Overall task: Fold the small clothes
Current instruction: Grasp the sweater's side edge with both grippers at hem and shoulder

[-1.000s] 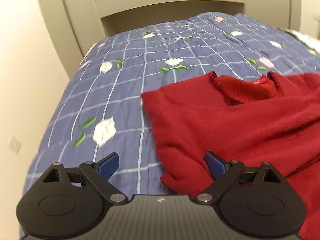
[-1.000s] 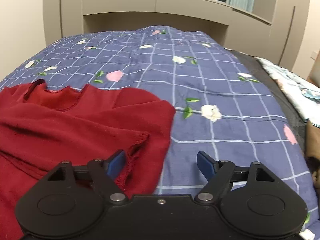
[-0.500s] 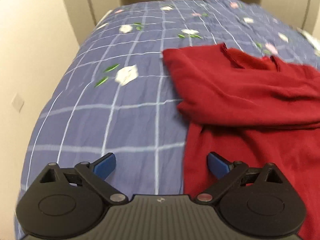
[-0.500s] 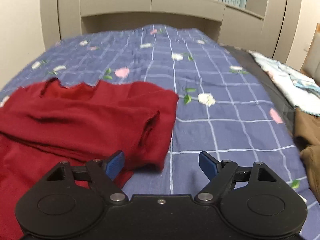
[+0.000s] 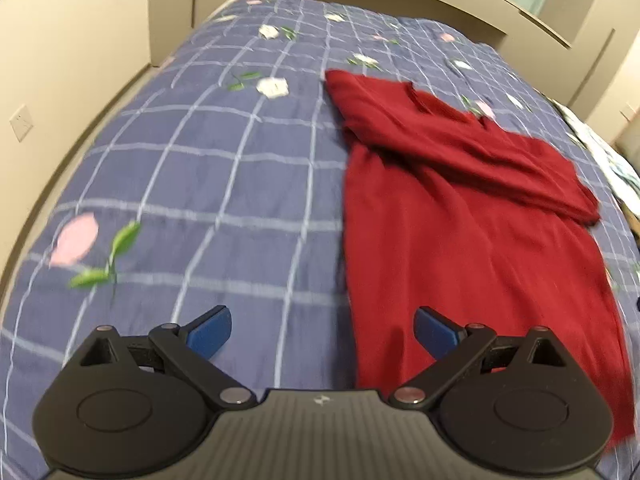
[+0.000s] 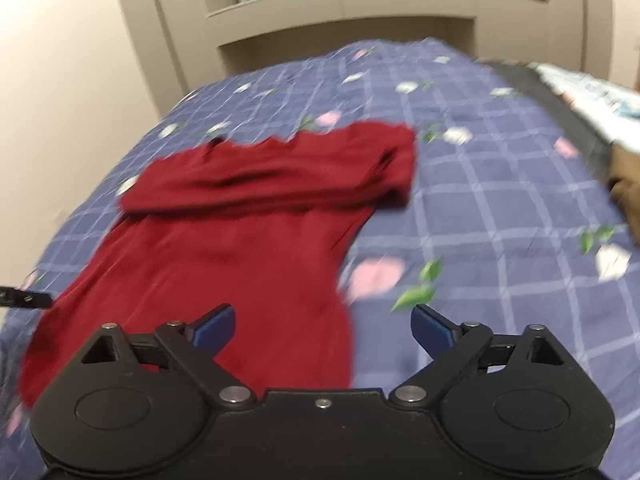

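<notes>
Beige cabinets and a window with pale curtains are seen behind a bed covered by a blue checked quilt printed with flowers. At the quilt's right edge, a light patterned cloth and a brown garment are partly shown. A red top is laid flat on the quilt, its upper part folded across as a band. The left gripper is held wide open above the top's near left edge, nothing being gripped. The right gripper is shown with jaws opening wide over the top's near right edge; no cloth is pinched. Both views are blurred.
</notes>
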A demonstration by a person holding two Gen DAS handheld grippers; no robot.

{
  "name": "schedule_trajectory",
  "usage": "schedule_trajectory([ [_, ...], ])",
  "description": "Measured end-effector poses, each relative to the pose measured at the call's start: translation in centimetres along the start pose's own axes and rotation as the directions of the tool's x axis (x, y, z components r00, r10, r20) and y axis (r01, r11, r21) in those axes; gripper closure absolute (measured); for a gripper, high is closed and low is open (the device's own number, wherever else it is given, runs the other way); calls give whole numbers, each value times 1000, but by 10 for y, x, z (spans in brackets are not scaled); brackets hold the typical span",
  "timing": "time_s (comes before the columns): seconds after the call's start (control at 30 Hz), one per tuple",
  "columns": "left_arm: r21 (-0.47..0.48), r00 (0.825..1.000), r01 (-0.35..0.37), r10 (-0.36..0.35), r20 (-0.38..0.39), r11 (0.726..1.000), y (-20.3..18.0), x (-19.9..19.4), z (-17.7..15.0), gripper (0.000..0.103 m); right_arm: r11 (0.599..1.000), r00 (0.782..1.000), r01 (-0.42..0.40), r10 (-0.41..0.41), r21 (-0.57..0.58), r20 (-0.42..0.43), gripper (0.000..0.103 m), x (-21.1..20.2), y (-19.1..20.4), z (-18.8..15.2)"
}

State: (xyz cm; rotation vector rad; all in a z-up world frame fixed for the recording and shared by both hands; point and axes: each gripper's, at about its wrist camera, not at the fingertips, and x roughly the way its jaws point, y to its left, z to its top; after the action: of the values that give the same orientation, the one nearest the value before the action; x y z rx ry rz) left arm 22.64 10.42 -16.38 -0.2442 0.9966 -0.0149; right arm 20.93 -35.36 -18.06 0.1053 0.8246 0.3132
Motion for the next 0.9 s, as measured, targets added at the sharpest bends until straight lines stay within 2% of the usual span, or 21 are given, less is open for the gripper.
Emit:
schedule_trajectory([
  [0.17, 29, 997, 33, -31, -65, 999, -4, -7, -22, 2, 995, 995, -66, 60, -74, -80, 5, -15, 20, -25],
  [0.23, 68, 995, 52, -46, -87, 996, -8, -10, -30, 2, 987, 994, -69, 55, -147, -99, 5, -22, 28, -35],
  [0.3, 146, 995, 63, -51, -87, 987, -16, -16, -37, 2, 964, 993, -67, 40, -257, -109, 5, -29, 39, -45],
  [0.37, 254, 996, 66, -50, -68, 965, -25, -23, -46, 2, 930, 992, -82, 43, -357, -115, 5, -36, 49, -54],
  [0.43, 376, 998, 59, -43, -51, 925, -37, -30, -56, 2, 888, 989, -117, 65, -445, -129, 6, -41, 60, -65],
  [0.47, 429, 998, 56, -41, -45, 901, -44, -34, -63, 2, 868, 987, -136, 78, -478, -140, 6, -43, 63, -68],
  [0.53, 551, 998, 65, -52, -39, 832, -58, -40, -78, 2, 820, 982, -173, 99, -546, -163, 8, -48, 72, -78],
  [0.63, 706, 996, 82, -78, -39, 704, -75, -47, -104, 2, 754, 975, -210, 112, -622, -193, 12, -52, 85, -91],
  [0.7, 796, 995, 83, -94, -32, 600, -83, -51, -123, 2, 704, 973, -219, 107, -675, -204, 14, -53, 91, -99],
  [0.77, 871, 997, 32, -78, 8, 491, -88, -50, -140, 4, 661, 974, -215, 92, -719, -207, 16, -53, 94, -106],
  [0.8, 896, 997, 5, -67, 27, 443, -89, -49, -146, 11, 642, 975, -212, 85, -737, -207, 18, -52, 94, -109],
  [0.83, 911, 998, -8, -57, 35, 412, -89, -47, -149, 15, 626, 975, -209, 76, -751, -208, 21, -50, 94, -112],
  [0.9, 917, 998, -15, -45, 35, 398, -86, -42, -150, 16, 597, 976, -203, 59, -776, -210, 25, -45, 93, -115],
])
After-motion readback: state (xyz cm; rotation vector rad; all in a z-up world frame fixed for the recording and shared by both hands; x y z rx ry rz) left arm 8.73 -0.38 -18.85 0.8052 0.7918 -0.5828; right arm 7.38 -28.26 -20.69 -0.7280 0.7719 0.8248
